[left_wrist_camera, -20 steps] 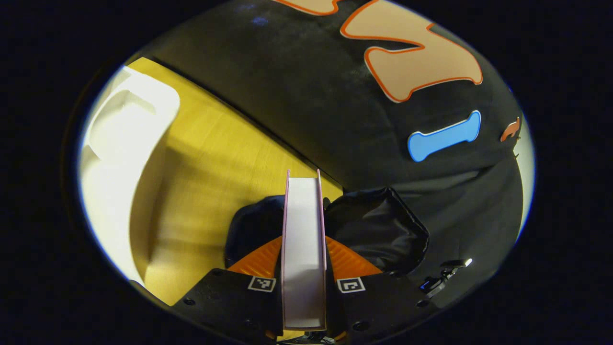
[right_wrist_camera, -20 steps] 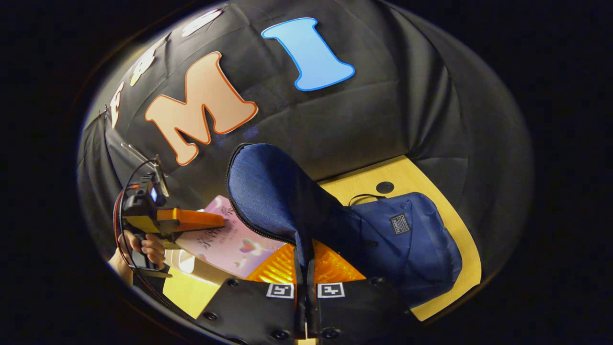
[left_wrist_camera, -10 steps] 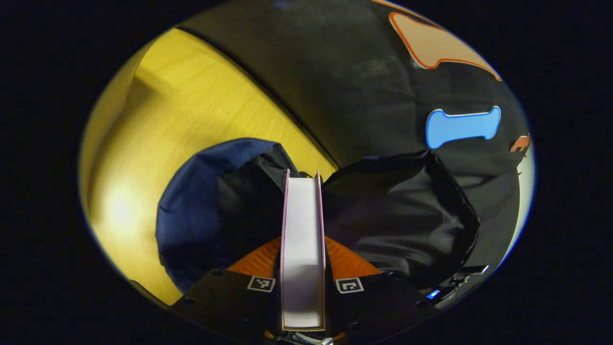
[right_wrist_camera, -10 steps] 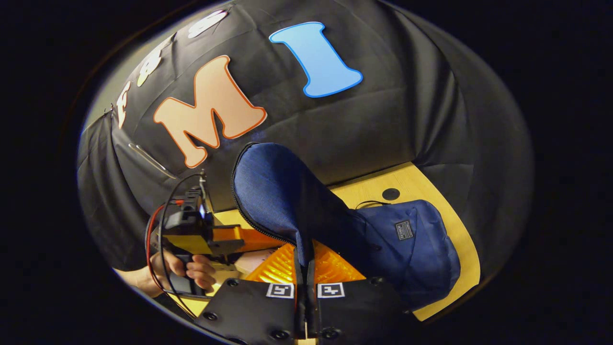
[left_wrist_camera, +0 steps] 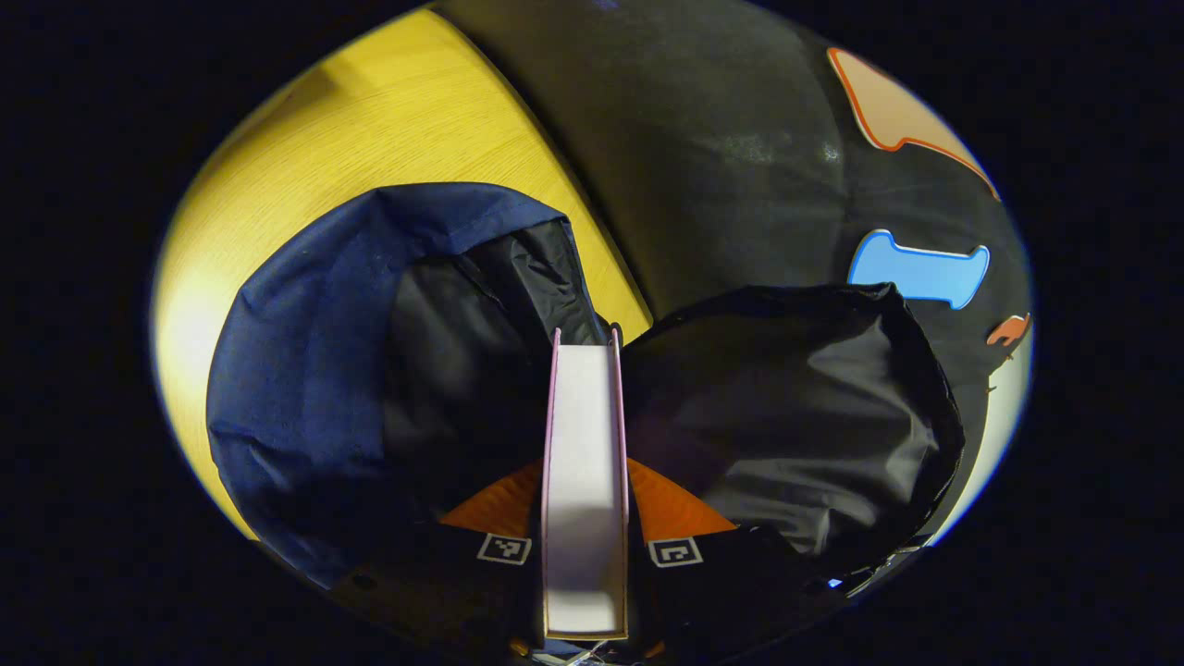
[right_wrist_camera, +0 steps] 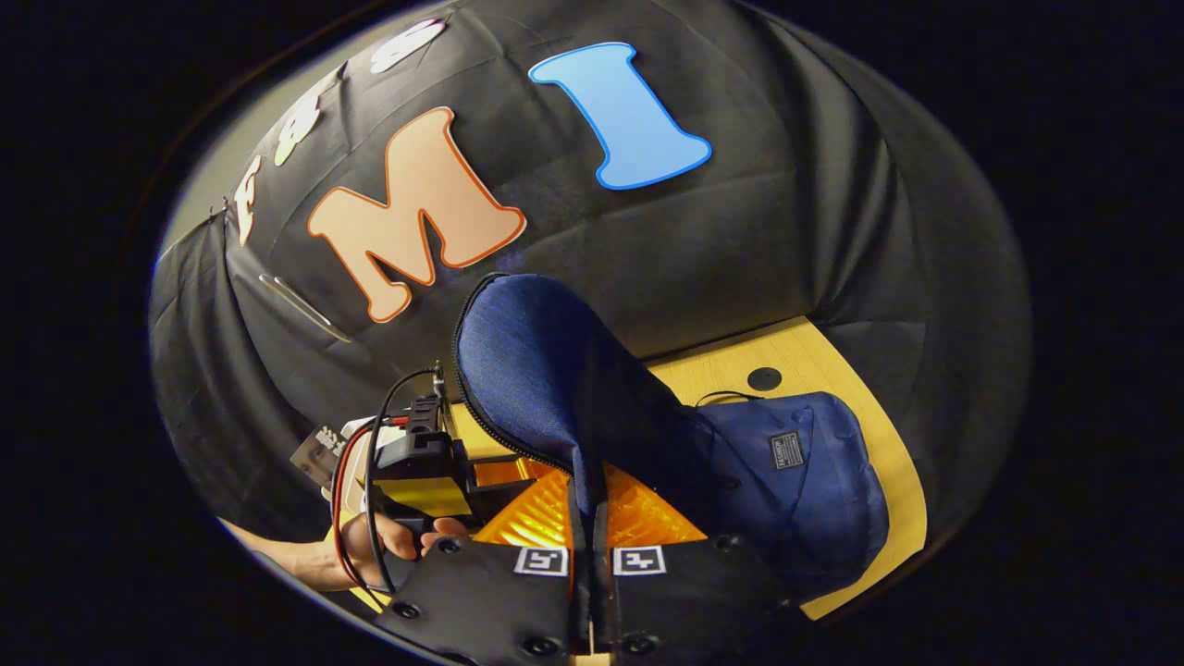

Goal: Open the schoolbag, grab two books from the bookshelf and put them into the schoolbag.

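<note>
In the left gripper view my left gripper (left_wrist_camera: 585, 481) is shut on a pink-covered book (left_wrist_camera: 585, 444), seen page-edge on. The book's far end points into the mouth of the blue schoolbag (left_wrist_camera: 305, 370), between its dark lining and the lifted flap's black inner side (left_wrist_camera: 795, 416). In the right gripper view my right gripper (right_wrist_camera: 589, 518) is shut on the edge of the bag's blue flap (right_wrist_camera: 536, 370) and holds it upright. The bag's body (right_wrist_camera: 805, 481) lies to the right on the table. The left gripper (right_wrist_camera: 416, 462), held by a hand, sits at the bag's opening to the left of the flap.
The yellow wooden table (left_wrist_camera: 370, 120) runs back to the black cloth wall. A round dark hole (right_wrist_camera: 764, 378) lies in the tabletop behind the bag, close to the wall.
The left gripper has carried the book right and forward from beside the bag to the bag's opening. The white shelf has left its view. The right gripper keeps the flap raised.
</note>
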Demonstrator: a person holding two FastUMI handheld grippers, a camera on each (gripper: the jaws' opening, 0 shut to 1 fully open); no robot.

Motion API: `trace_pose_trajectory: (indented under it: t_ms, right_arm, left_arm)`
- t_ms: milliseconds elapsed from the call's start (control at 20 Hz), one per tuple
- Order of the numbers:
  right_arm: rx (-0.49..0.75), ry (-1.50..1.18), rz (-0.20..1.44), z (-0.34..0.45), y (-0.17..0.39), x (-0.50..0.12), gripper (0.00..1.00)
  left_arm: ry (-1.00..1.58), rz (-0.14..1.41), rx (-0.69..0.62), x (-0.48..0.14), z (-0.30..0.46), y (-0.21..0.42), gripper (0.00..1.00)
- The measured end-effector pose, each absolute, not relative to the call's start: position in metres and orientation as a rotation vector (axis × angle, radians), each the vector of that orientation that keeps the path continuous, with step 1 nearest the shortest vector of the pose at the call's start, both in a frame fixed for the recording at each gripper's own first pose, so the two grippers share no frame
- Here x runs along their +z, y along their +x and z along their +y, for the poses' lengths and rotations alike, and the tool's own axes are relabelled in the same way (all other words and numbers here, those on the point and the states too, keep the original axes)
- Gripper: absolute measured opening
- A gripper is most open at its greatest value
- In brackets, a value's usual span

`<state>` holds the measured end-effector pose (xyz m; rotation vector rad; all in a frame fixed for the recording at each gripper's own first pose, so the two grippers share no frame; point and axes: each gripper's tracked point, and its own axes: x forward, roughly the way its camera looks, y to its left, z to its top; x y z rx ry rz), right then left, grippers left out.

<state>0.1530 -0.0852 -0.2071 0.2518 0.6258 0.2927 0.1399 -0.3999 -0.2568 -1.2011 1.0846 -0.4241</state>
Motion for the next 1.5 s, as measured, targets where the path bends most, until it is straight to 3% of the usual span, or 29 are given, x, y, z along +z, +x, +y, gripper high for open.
trace_pose_trajectory:
  t_ms: [300, 450, 550, 600, 650, 750, 800, 950, 1050, 1200, 1250, 1300, 1500]
  right_arm:
    - [0.293, 0.251, 0.633, -0.084, 0.152, -0.209, 0.05]
    - [0.291, 0.248, 0.634, -0.084, 0.152, -0.21, 0.05]
    - [0.289, 0.249, 0.635, -0.084, 0.152, -0.211, 0.05]
    - [0.288, 0.247, 0.635, -0.08, 0.155, -0.218, 0.05]
    - [0.29, 0.245, 0.638, -0.08, 0.153, -0.22, 0.05]
    - [0.291, 0.239, 0.639, -0.079, 0.153, -0.221, 0.05]
    - [0.291, 0.239, 0.64, -0.078, 0.153, -0.221, 0.05]
    - [0.285, 0.242, 0.642, -0.079, 0.152, -0.22, 0.05]
    - [0.283, 0.242, 0.646, -0.078, 0.15, -0.223, 0.05]
    - [0.277, 0.226, 0.648, -0.078, 0.15, -0.223, 0.04]
    - [0.275, 0.224, 0.648, -0.077, 0.149, -0.222, 0.04]
    - [0.275, 0.222, 0.646, -0.077, 0.148, -0.222, 0.03]
    - [0.265, 0.221, 0.648, -0.08, 0.147, -0.221, 0.03]
  left_arm:
    - [-1.008, 1.155, -0.423, -0.274, -0.386, 0.134, 0.36]
    - [-0.71, 1.189, -0.404, -0.301, -0.358, 0.121, 0.62]
    - [-0.544, 1.177, -0.388, -0.309, -0.342, 0.123, 0.66]
    - [-0.469, 1.158, -0.388, -0.311, -0.333, 0.125, 0.67]
    - [-0.41, 1.137, -0.394, -0.308, -0.322, 0.125, 0.75]
    - [-0.314, 1.091, -0.408, -0.298, -0.306, 0.128, 0.64]
    - [-0.274, 1.061, -0.418, -0.29, -0.3, 0.129, 0.74]
    - [-0.184, 0.956, -0.423, -0.259, -0.27, 0.136, 0.81]
    - [-0.14, 0.902, -0.408, -0.237, -0.246, 0.137, 0.91]
    - [-0.038, 0.792, -0.376, -0.201, -0.204, 0.144, 0.9]
    - [-0.006, 0.757, -0.359, -0.19, -0.191, 0.144, 0.95]
    - [0.015, 0.714, -0.345, -0.178, -0.177, 0.148, 0.9]
    - [0.009, 0.577, -0.295, -0.123, -0.13, 0.156, 0.93]
